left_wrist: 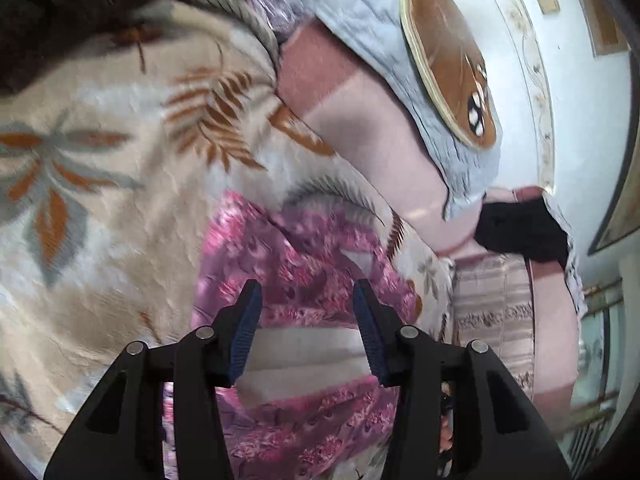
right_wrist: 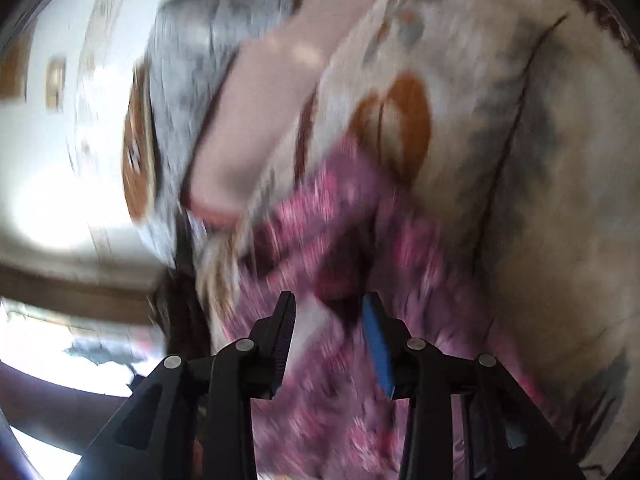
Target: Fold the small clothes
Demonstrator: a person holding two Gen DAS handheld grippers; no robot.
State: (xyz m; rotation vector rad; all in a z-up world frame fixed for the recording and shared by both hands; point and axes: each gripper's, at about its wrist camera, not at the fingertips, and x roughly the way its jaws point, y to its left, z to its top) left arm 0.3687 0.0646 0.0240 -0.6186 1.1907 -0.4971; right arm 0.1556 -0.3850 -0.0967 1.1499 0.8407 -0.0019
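In the left wrist view, the left tool (left_wrist: 307, 292) was seen at the lower centre of the frame with its jaws released and apart, nothing being pressed between the blue pads. Beneath and beyond it, a pink floral garment (left_wrist: 304, 256) was laid out on a cream blanket with brown and grey leaves (left_wrist: 120, 168), which filled the left half of the frame. A pale band of the garment was visible between the jaws. A pink pillow (left_wrist: 360, 120) and a grey quilted cushion (left_wrist: 360, 12) were found at the upper centre, and a black cloth (left_wrist: 520, 232) at the right. In the right wrist view, heavily blurred, the right tool (right_wrist: 328, 304) was seen at the lower centre with its jaws parted, the pads not pressing on anything. The pink floral garment (right_wrist: 340, 216) was spread from the centre to the bottom, on the cream blanket (right_wrist: 540, 200) at the right.
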